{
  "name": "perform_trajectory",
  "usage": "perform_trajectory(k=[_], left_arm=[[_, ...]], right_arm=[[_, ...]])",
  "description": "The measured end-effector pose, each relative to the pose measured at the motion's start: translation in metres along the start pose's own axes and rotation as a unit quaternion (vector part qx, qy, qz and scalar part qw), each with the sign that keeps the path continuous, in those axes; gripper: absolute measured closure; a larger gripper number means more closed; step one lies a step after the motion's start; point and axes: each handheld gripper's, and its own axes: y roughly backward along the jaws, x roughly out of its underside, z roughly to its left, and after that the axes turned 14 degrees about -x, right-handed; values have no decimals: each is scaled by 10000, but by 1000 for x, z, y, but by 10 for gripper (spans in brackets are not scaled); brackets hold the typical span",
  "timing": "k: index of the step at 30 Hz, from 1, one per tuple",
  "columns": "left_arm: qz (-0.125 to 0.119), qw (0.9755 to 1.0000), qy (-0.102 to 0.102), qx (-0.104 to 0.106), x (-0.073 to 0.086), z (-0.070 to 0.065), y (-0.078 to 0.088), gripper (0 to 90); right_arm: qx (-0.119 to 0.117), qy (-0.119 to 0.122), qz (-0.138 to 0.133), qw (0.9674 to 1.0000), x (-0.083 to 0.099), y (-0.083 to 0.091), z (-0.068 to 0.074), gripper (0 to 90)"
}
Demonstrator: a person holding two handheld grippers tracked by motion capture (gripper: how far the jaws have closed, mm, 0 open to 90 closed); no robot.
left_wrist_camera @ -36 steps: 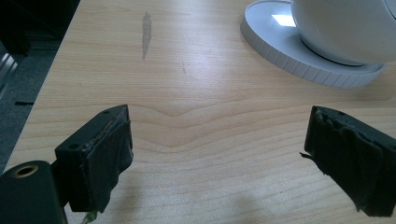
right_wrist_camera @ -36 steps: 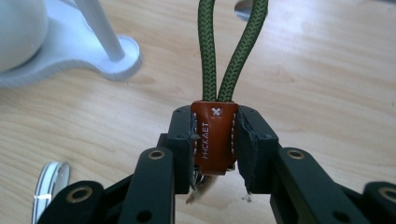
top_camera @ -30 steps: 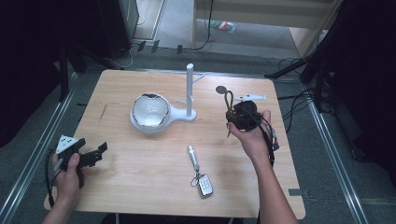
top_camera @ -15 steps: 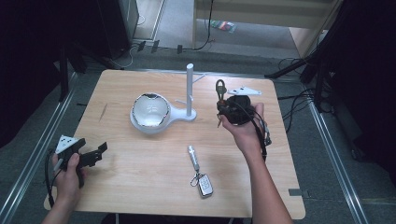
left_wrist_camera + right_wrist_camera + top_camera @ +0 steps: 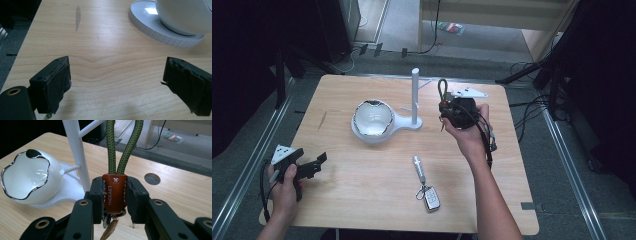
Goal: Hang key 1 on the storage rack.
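Note:
My right gripper (image 5: 445,107) is held above the table just right of the white post (image 5: 415,95), shut on a keychain. In the right gripper view the jaws of this gripper (image 5: 114,191) pinch a brown leather tab (image 5: 113,195). A green cord loop (image 5: 122,147) rises from the tab, and metal keys hang below it. The post (image 5: 76,152) with its side pegs stands close behind. It shares a white base (image 5: 399,122) with a white bowl (image 5: 373,118). My left gripper (image 5: 318,162) rests open near the table's front left, its fingers (image 5: 53,83) wide apart over bare wood.
A car key fob (image 5: 431,198) with a metal cylinder (image 5: 417,167) lies on the table in front of the post. The bowl's base (image 5: 155,27) is ahead of the left gripper. A round hole (image 5: 152,178) sits in the tabletop behind the right gripper.
My right gripper has carried the keychain left and a little farther away, closer to the white post. The left gripper has stayed where it was.

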Motion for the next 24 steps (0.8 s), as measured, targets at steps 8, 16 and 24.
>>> perform_trajectory(k=[8,16,24], left_arm=[[3,10000,9,-1,0,0,0,80],[-2,10000,11,0,0,0,0,81],[-1,10000,8,0,0,0,0,81]], right_arm=[[-103,-7,-56,9999,-6,-4,0,699],[-214,0,-83,9997,-10,-13,0,698],[-318,-34,-66,9995,-13,-23,-1,697]])
